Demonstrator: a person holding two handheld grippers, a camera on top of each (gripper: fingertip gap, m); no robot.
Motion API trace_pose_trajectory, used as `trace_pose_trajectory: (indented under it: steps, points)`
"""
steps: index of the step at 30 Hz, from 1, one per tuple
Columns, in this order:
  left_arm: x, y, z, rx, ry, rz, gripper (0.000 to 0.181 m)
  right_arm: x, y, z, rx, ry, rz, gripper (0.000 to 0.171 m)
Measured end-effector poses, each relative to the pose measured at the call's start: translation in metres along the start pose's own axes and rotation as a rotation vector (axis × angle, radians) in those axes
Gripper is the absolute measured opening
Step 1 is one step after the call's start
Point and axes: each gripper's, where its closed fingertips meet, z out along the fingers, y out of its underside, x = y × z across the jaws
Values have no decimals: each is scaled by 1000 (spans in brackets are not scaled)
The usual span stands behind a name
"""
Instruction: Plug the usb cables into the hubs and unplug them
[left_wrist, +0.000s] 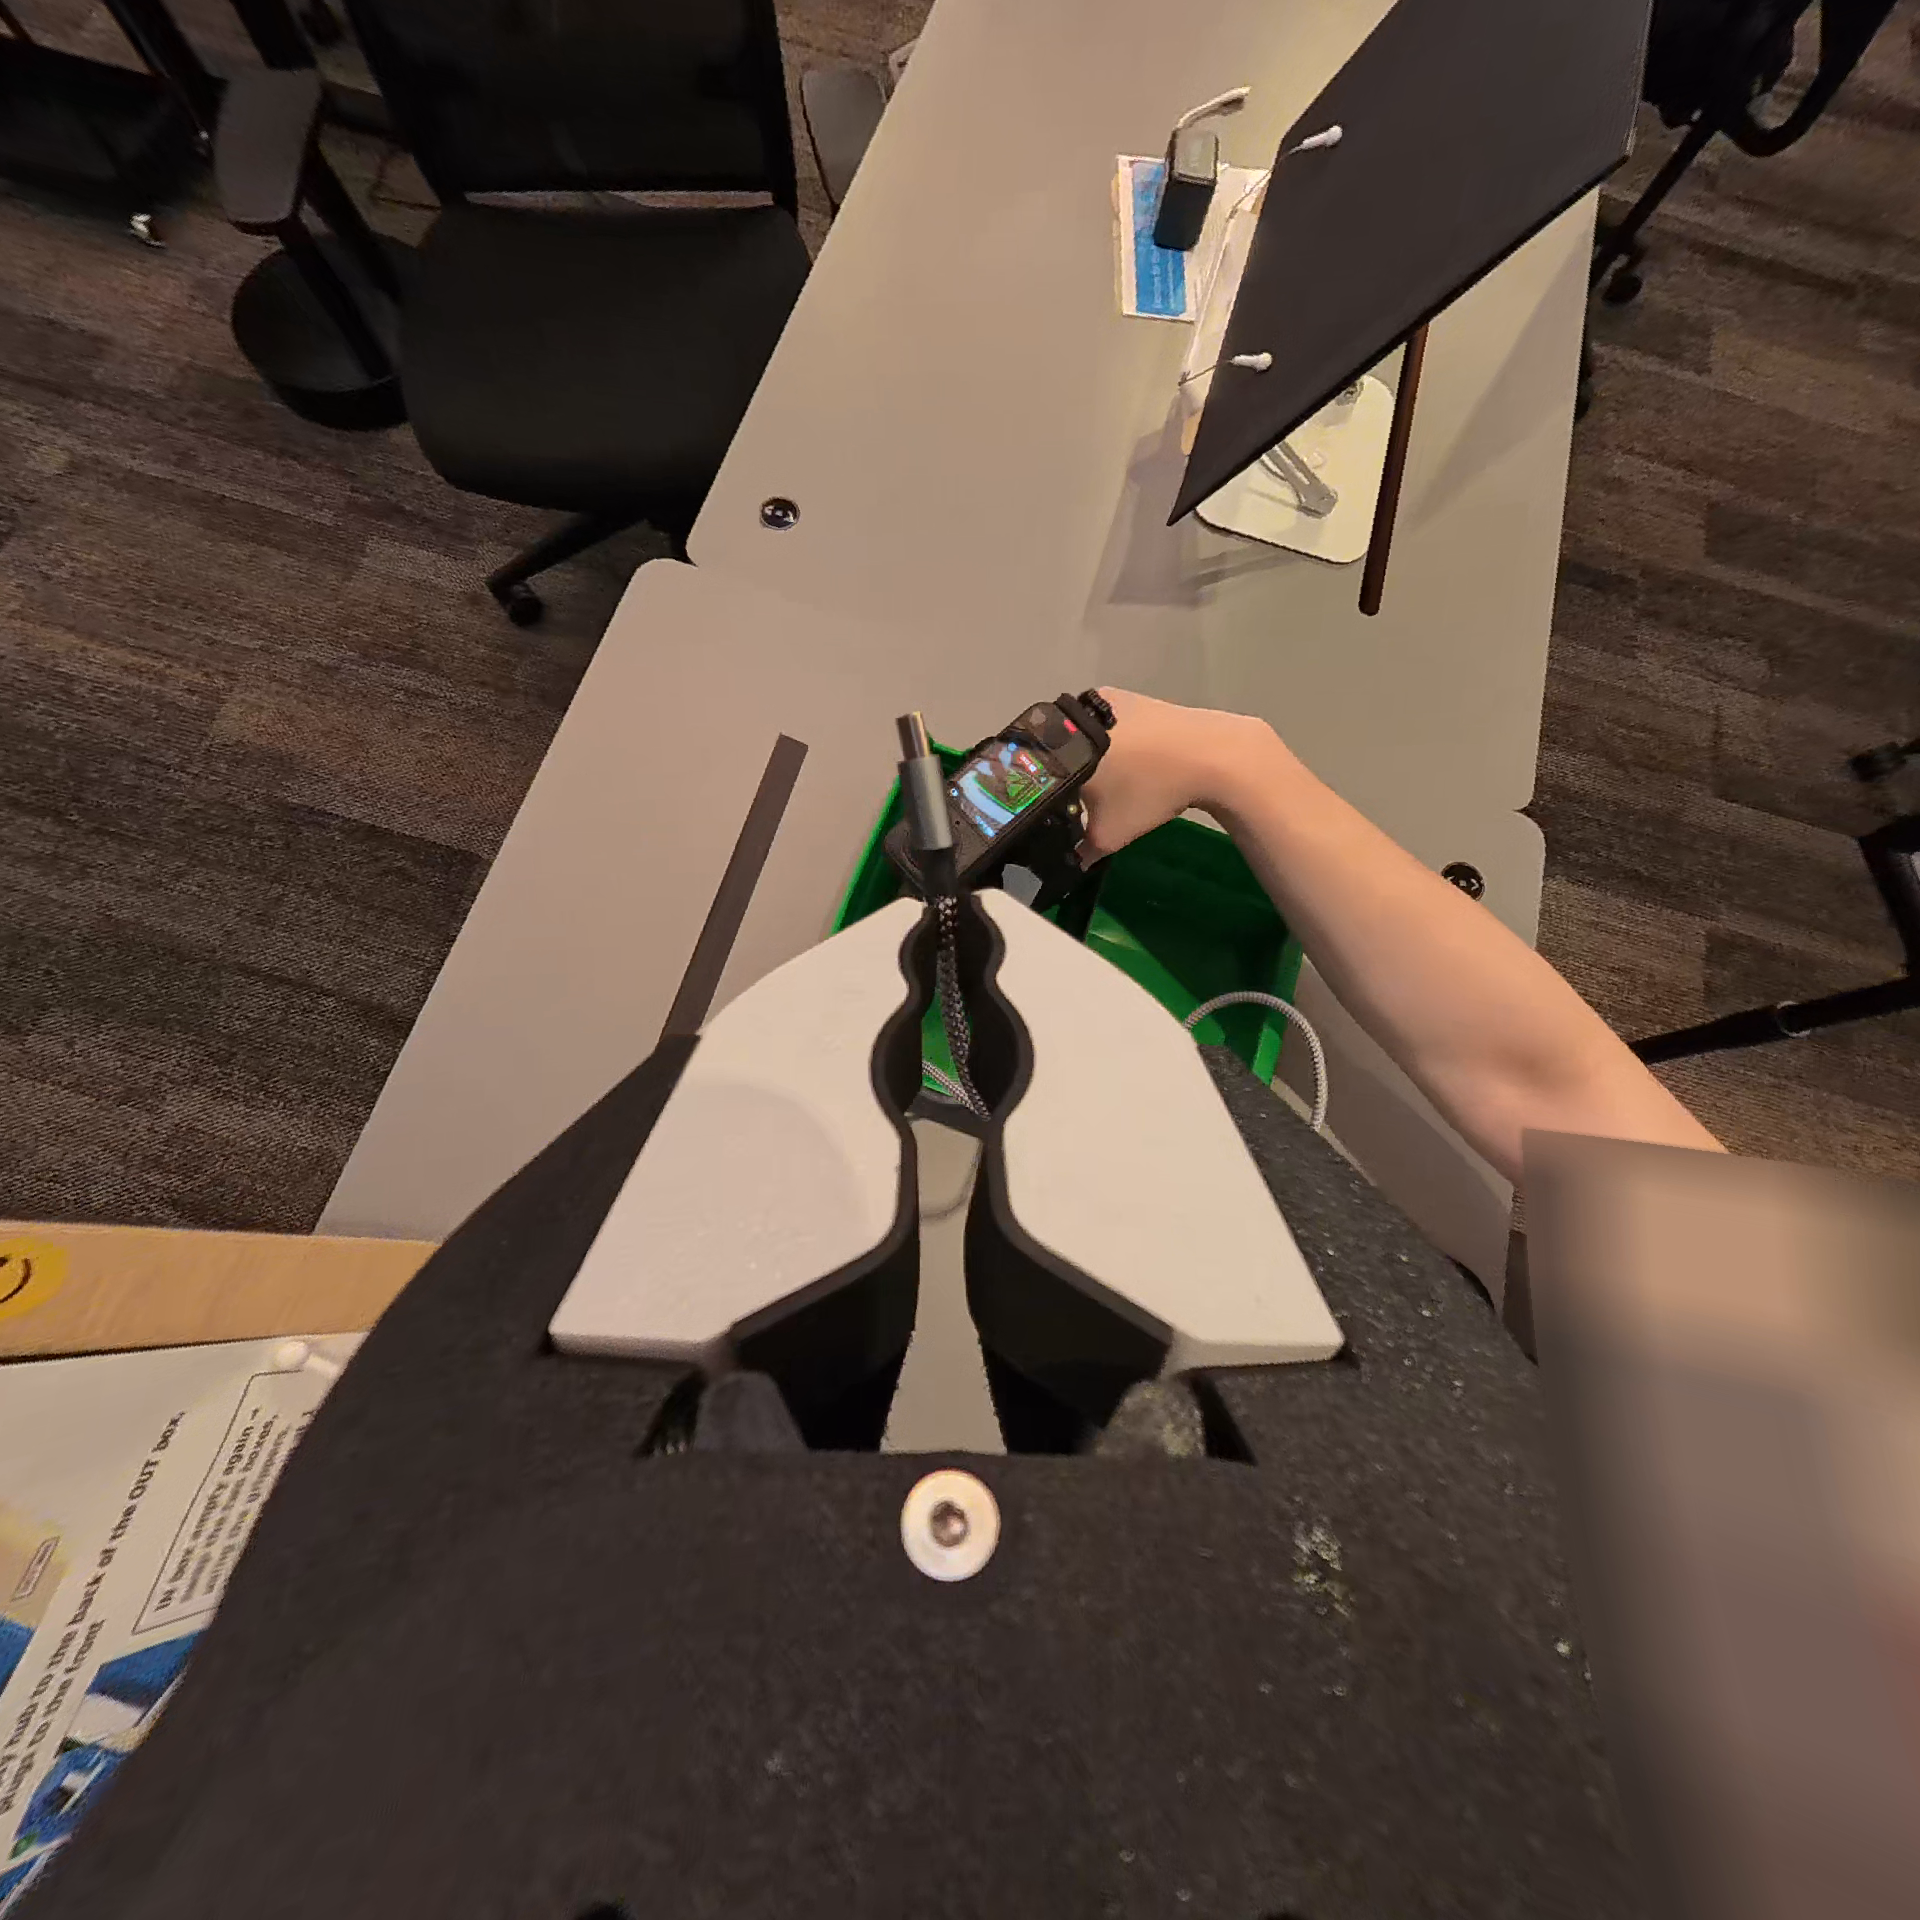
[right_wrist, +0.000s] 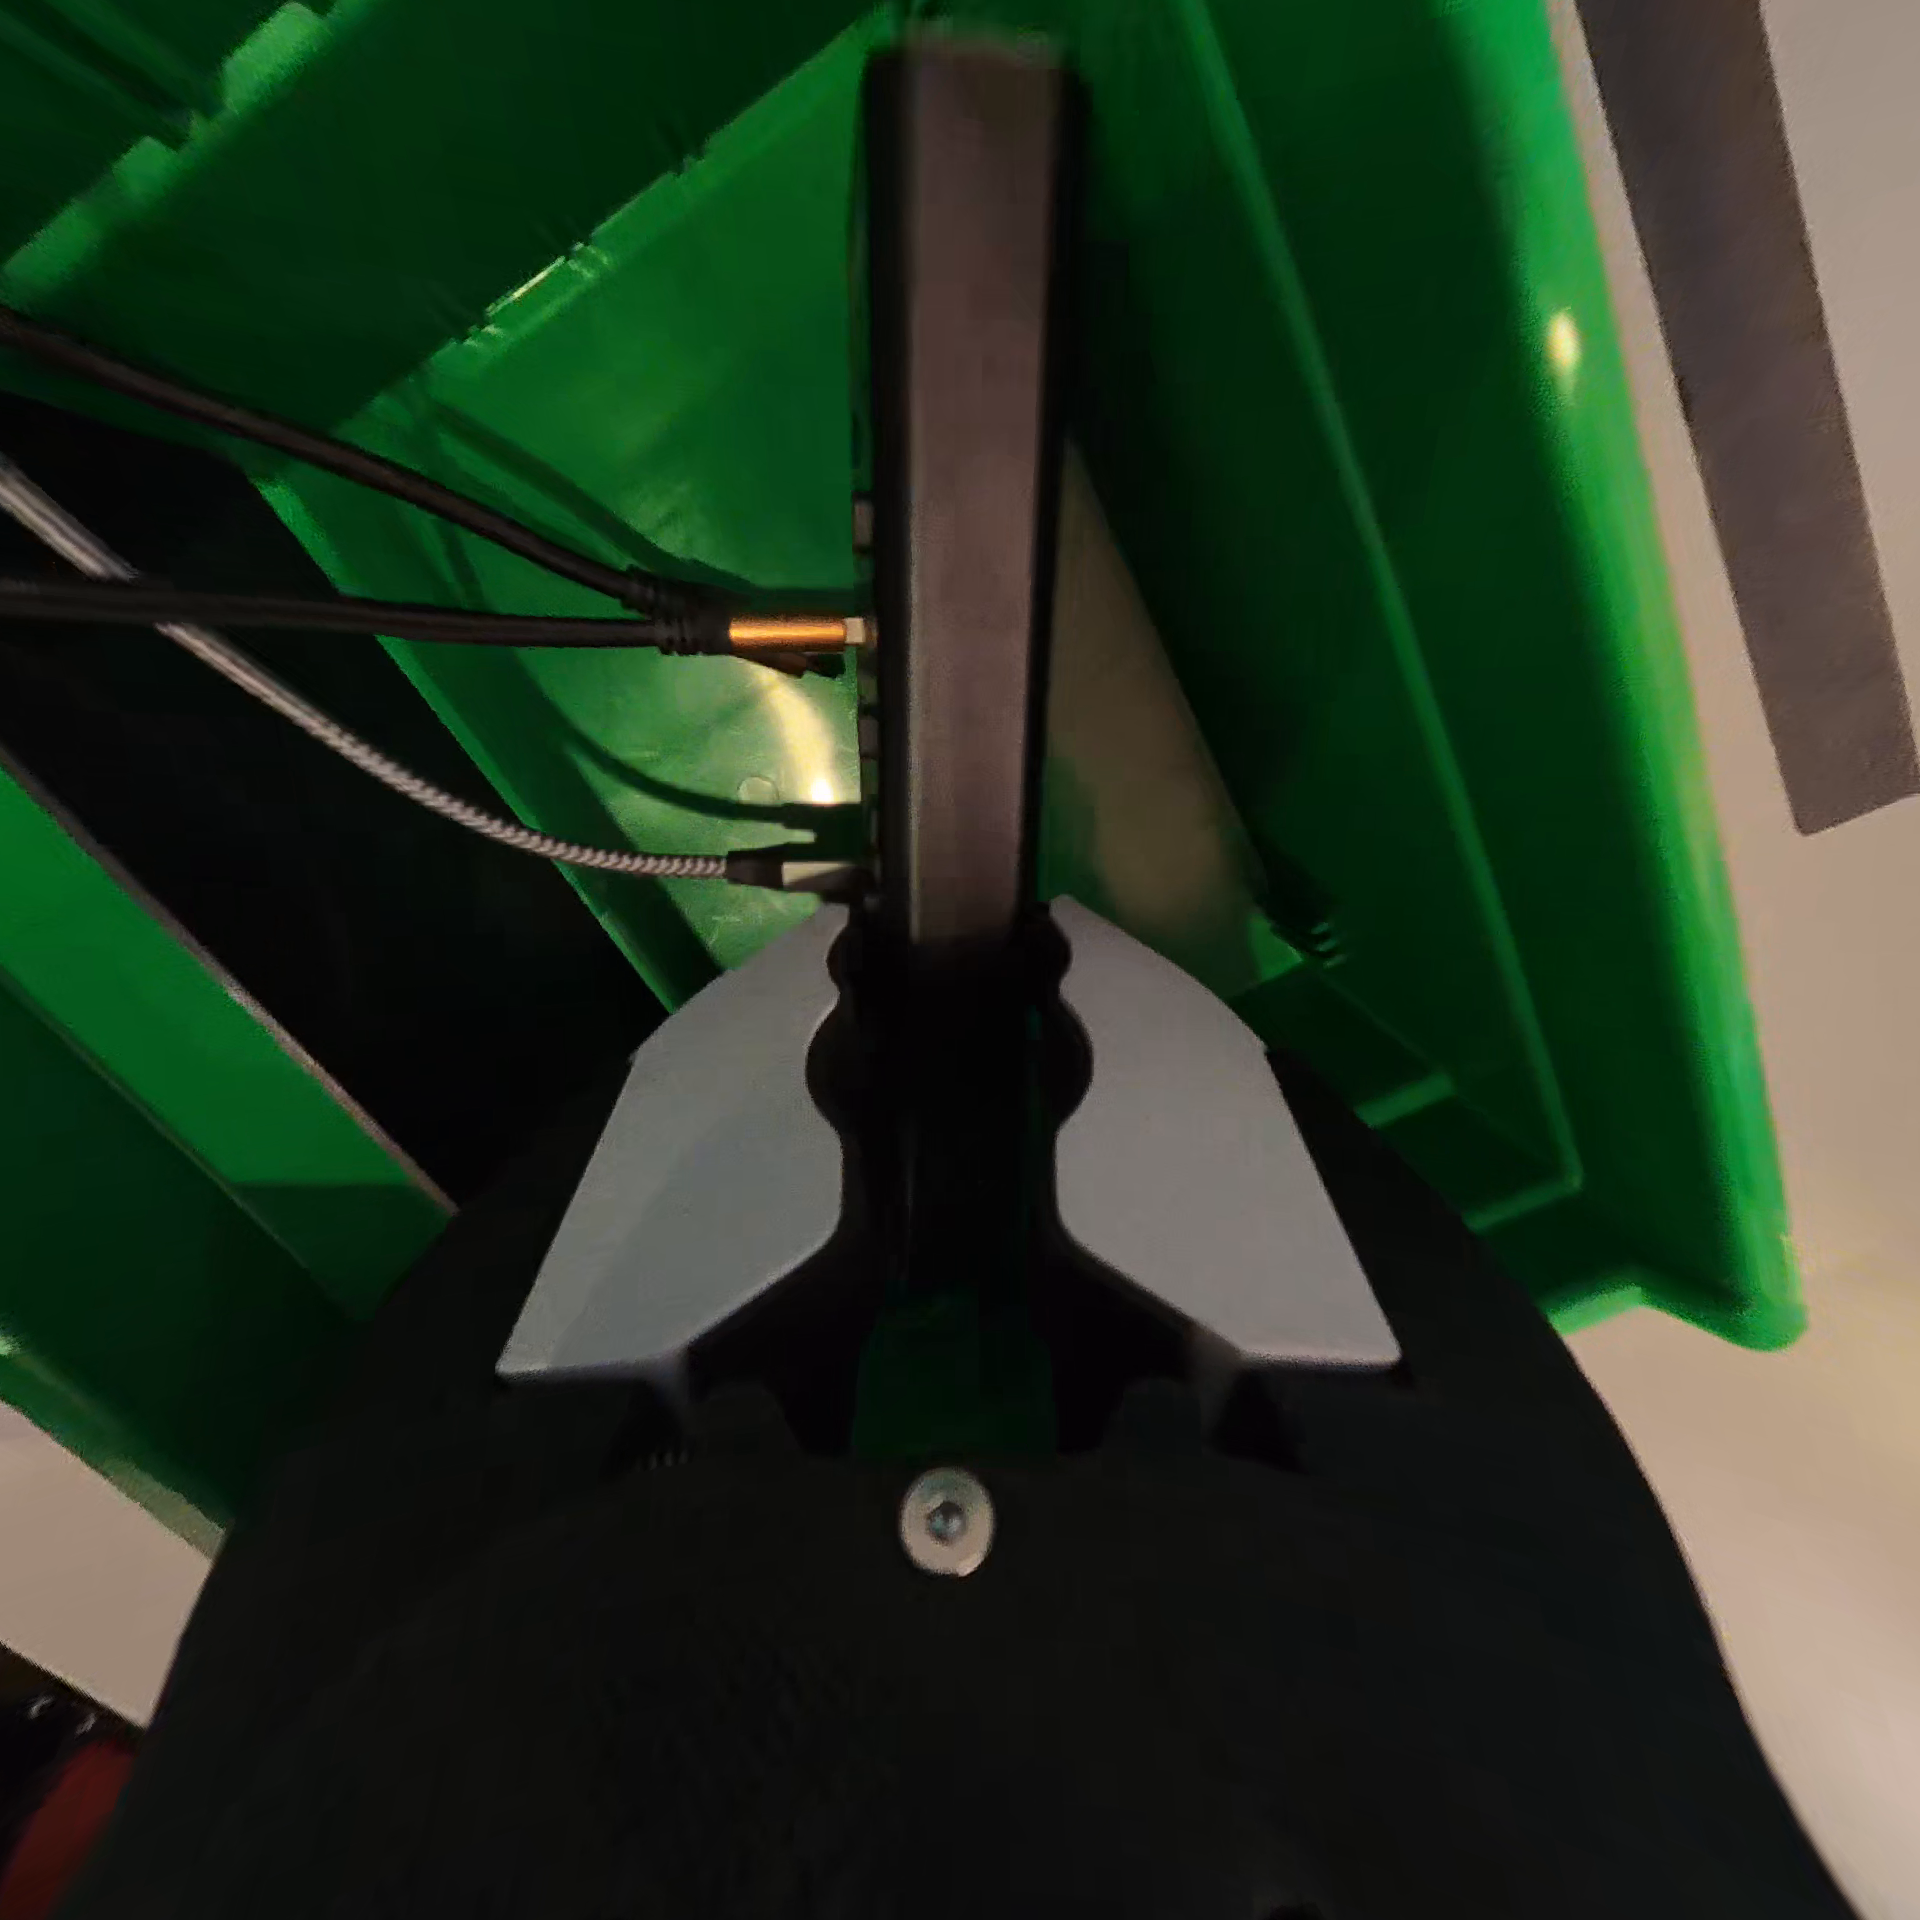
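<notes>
1. Grey braided cable (left_wrist: 951, 977) sits pinched between the closed fingers of the left gripper (left_wrist: 954, 902), and its metal USB plug (left_wrist: 923, 774) stands up just beyond the fingertips, free in the air.
2. Beyond that plug, a person's hand (left_wrist: 1164, 769) holds the right gripper (left_wrist: 1023, 795) over the green bin (left_wrist: 1195, 914) on the pale bench (left_wrist: 935, 416).
3. From the right wrist view, the right gripper (right_wrist: 951, 914) has its fingers closed on a long dark hub (right_wrist: 977, 499), which runs straight ahead from the fingertips.
4. Left of the hub, a black cable with a gold plug (right_wrist: 774, 632) and a second braided cable (right_wrist: 582, 842) meet its side; they seem plugged in, though the picture is blurred there.
5. Green walls of the bin (right_wrist: 1351, 520) lie on both sides of the fingers.
</notes>
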Motion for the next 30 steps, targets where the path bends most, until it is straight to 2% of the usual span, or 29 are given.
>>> trace_pose_trajectory:
  steps: [3,5,7,10,12,13,15,17,19,21,24,26,27,28,29,30]
  points:
    - [3,3,5,4,38,-20,3,5,-15,-18,132,57,31,37]
    - [6,3,5,12,58,-5,3,14,-39,-56,370,170,73,44]
    - [10,5,4,9,56,30,3,1,-64,-113,679,192,116,57]
    - [15,11,5,-5,47,75,3,-59,-92,-215,1183,24,45,75]
    - [20,13,5,-6,65,81,3,-104,-97,-268,1406,-64,-59,95]
    - [23,13,5,-5,74,84,3,-126,-98,-279,1425,-57,-147,104]
    - [27,14,5,-2,87,101,3,-151,-104,-272,1328,46,-263,114]
    - [34,17,6,-11,104,117,3,-162,-121,-253,1221,113,-320,123]
    - [43,18,7,-14,127,137,3,-154,-143,-231,1102,139,-291,124]
    - [51,19,9,-17,144,148,3,-139,-164,-218,1073,130,-235,119]
    - [60,18,9,-14,164,161,3,-133,-184,-196,1040,-28,-223,114]
    - [61,18,8,-15,166,162,3,-139,-190,-185,1035,-150,-255,100]
    - [61,18,7,-17,166,163,3,-139,-192,-181,1022,-188,-244,73]
    - [61,19,7,-18,170,163,3,-139,-193,-177,1001,-224,-247,37]
    - [61,20,6,-19,173,162,3,-140,-194,-177,1003,-248,-254,17]
    - [60,19,5,-14,177,160,3,-138,-195,-176,1010,-243,-254,6]
